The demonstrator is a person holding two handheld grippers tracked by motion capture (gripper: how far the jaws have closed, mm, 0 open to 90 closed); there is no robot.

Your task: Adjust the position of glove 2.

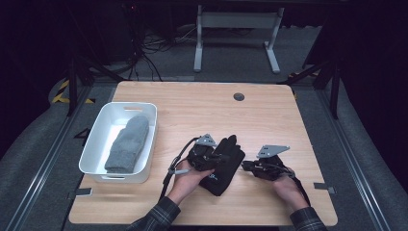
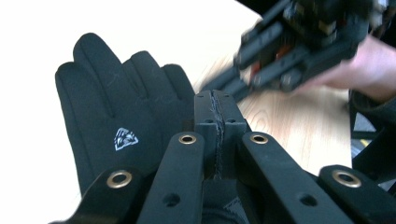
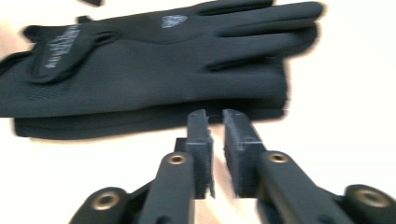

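Note:
A pair of black gloves [image 1: 225,166] lies stacked near the table's front middle, fingers pointing away from me. In the left gripper view the top glove [image 2: 116,121] shows a small white logo. My left gripper [image 1: 217,157] rests on the gloves' left side; its jaws [image 2: 217,100] are pressed together, and I see no fabric between the pads. My right gripper [image 1: 245,166] sits just right of the gloves. Its jaws [image 3: 215,117] stand slightly apart with nothing between them, tips close to the edge of the lower glove [image 3: 154,70]. The right gripper [image 2: 299,46] also shows, blurred, in the left gripper view.
A white bin [image 1: 126,106] stands at the table's left with a grey mitten [image 1: 127,142] in it. A round cable hole [image 1: 238,96] sits at the table's far middle. Bare wood lies beyond and to the right of the gloves.

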